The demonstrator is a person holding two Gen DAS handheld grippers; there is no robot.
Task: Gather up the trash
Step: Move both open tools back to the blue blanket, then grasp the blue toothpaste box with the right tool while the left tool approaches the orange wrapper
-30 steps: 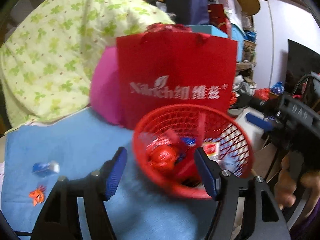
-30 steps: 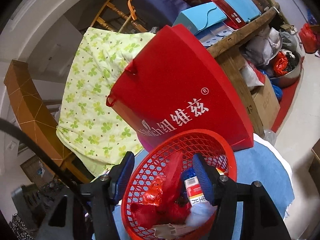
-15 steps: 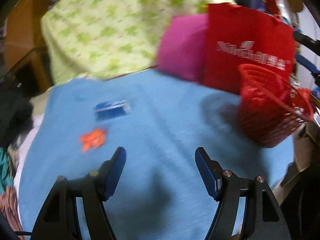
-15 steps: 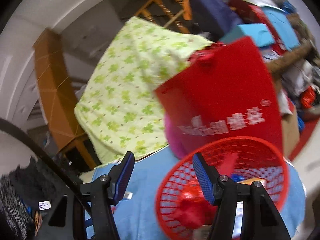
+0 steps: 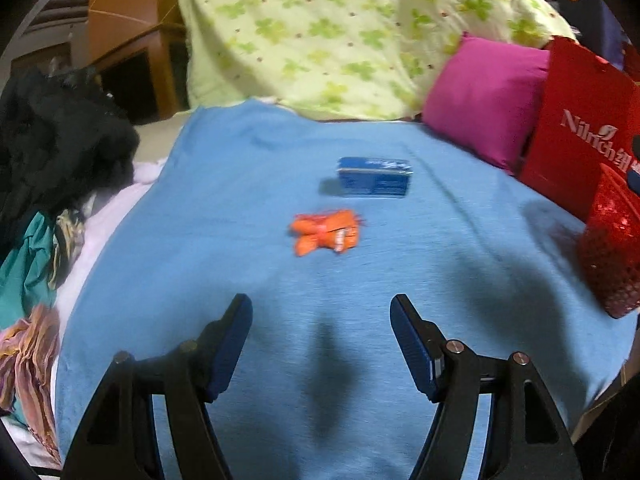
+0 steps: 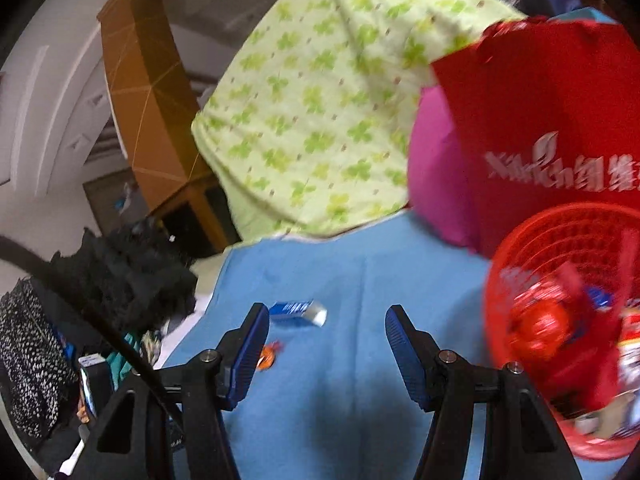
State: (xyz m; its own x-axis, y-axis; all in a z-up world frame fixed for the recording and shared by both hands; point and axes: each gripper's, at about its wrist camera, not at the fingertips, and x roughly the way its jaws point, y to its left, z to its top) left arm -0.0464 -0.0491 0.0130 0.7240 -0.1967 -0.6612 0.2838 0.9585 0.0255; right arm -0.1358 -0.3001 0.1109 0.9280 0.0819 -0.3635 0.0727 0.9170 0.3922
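Observation:
An orange wrapper (image 5: 326, 232) lies crumpled on the blue cloth (image 5: 280, 288), with a small blue box (image 5: 375, 177) just beyond it. My left gripper (image 5: 321, 316) hovers open over the cloth, short of the wrapper, nothing between its fingers. In the right wrist view my right gripper (image 6: 322, 322) is open and empty; the blue box (image 6: 298, 312) shows beyond its left finger and the orange wrapper (image 6: 269, 356) peeks out beside that finger. A red mesh basket (image 6: 568, 320) holding several pieces of trash stands at the right, also seen as the basket (image 5: 612, 256) at the left view's edge.
A red paper bag (image 5: 580, 128) and a magenta cushion (image 5: 484, 100) stand behind the basket. A green clover-print quilt (image 5: 340, 28) covers the back. Dark clothes (image 5: 52, 140) are piled left of the cloth, with a wooden post (image 6: 140, 92) behind.
Both grippers swung left, away from the basket, toward the cloth's middle. The wrapper and box now sit ahead of the left gripper. Both stayed open and empty.

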